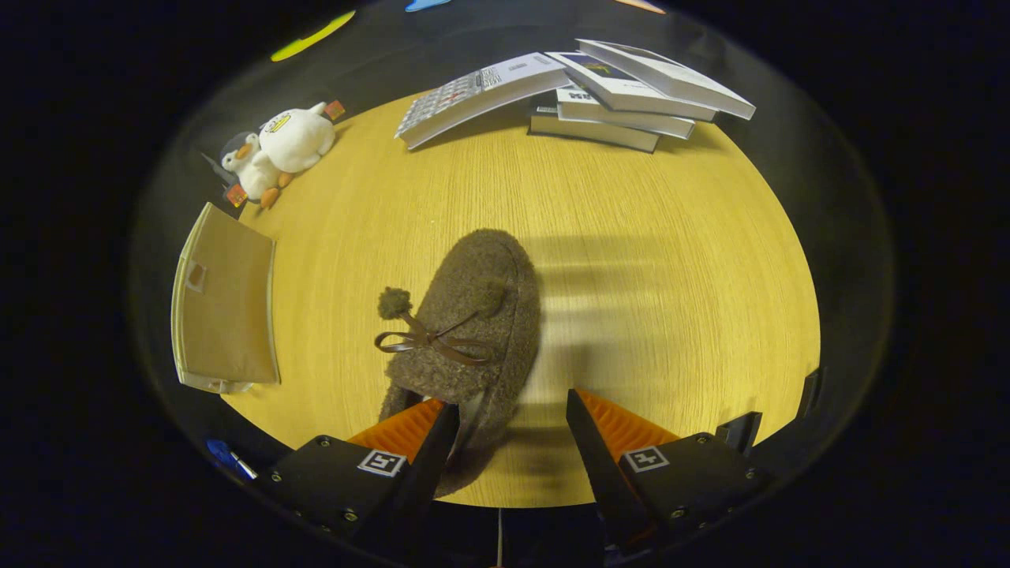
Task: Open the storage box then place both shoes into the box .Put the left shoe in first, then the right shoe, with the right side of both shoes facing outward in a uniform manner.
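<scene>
Fingers of the gripper (511, 422) are standing wide apart at the bottom centre of the frame, holding nothing; the left one is sitting against the heel end of the brown fuzzy shoe (473, 331), while the right one is hanging clear of it over bare wood. The shoe is lying in the middle of the frame on the round wooden table (671, 260), toe pointing away, its ribbon bow (430, 343) and pompom (394, 302) showing on top. At the left of the frame a beige storage box (225, 312) is resting at the table's edge. In the upper left a white plush duck (280, 150) is lying on its side. Books (600, 91) are sitting stacked and fanned at the upper centre.
</scene>
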`<action>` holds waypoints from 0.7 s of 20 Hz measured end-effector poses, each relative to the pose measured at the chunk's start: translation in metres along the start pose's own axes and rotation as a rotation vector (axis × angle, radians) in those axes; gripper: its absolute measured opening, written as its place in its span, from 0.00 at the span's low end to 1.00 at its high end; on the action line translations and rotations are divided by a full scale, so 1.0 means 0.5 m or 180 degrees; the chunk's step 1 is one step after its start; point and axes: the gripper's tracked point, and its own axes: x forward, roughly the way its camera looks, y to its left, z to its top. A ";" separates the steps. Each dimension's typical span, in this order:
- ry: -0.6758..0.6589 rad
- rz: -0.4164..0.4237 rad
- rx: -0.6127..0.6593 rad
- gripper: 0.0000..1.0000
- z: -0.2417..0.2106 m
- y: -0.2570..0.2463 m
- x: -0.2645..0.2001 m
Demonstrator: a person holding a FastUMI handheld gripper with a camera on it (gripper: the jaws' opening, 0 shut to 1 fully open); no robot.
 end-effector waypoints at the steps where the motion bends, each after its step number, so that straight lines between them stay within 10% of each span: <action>1: 0.0026 -0.0036 -0.0015 0.84 0.004 -0.006 0.019; 4: 0.0114 0.0198 0.0182 0.73 0.014 0.028 0.021; 6: 0.0175 0.0158 0.0151 0.26 0.006 0.031 0.041; 7: 0.0108 0.0053 0.0214 0.26 0.013 0.023 0.036; 8: 0.0051 0.0032 0.0150 0.03 0.027 0.025 0.022; 14: -0.0112 0.0662 -0.0031 0.03 0.091 0.180 -0.101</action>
